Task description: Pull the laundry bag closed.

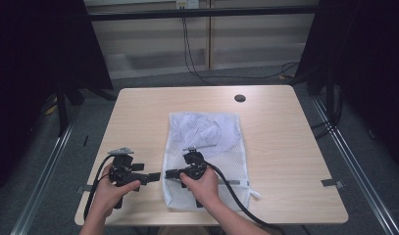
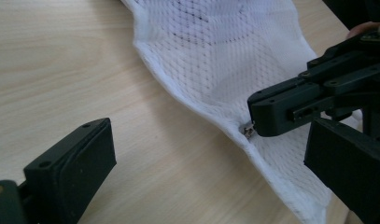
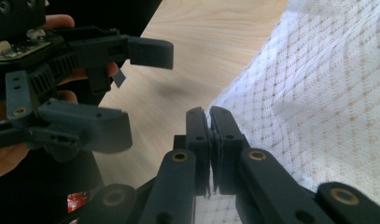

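Note:
A white mesh laundry bag lies flat in the middle of the table. Its left hem carries a small metal zipper pull. My right gripper points left over the bag's lower left edge, its jaws shut on that pull. My left gripper lies just left of the bag and points right at the right gripper. Its jaws stand wide open over bare wood with nothing between them. The right gripper view shows the left gripper close by, gaping beside the bag's edge.
The light wooden table has a round cable hole at the back centre. Black cables trail from both grippers toward the near edge. Dark curtains and metal floor rails flank the table.

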`<state>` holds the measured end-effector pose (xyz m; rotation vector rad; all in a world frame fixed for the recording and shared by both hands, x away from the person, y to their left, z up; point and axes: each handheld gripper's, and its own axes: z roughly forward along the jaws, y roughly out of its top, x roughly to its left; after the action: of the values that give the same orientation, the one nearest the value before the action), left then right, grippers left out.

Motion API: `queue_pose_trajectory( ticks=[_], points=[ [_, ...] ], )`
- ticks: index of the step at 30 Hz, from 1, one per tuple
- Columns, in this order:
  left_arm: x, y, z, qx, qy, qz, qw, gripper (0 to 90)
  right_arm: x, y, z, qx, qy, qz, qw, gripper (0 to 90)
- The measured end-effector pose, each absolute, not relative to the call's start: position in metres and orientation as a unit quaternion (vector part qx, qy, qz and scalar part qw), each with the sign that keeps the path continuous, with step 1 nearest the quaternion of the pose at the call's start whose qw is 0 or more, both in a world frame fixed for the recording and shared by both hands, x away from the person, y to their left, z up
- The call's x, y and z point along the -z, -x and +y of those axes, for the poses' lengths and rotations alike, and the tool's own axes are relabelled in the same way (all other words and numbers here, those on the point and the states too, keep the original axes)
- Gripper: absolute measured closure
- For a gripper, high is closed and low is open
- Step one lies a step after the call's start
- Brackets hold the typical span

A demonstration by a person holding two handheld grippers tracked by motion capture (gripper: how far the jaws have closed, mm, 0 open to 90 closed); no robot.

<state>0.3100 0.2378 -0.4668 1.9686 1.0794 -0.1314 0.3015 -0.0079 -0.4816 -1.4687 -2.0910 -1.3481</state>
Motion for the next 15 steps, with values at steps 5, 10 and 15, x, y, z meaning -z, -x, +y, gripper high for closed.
queue_pose_trajectory(
  ticks=[5,10,15],
  points=[
    [0.4685,-0.3099,0.2348,0.073,-0.790,0.432,0.428,6.9,0.4794,-0.3013,-0.0103,0.465,0.507,-0.715,0.125,87.1],
    [0.4697,-0.3091,0.2346,0.087,-0.786,0.432,0.434,16.4,0.4786,-0.3009,-0.0106,0.469,0.506,-0.713,0.124,87.1],
    [0.4722,-0.3073,0.2311,0.098,-0.794,0.419,0.430,22.0,0.4776,-0.3011,-0.0113,0.474,0.508,-0.708,0.123,87.1]
  ],
)
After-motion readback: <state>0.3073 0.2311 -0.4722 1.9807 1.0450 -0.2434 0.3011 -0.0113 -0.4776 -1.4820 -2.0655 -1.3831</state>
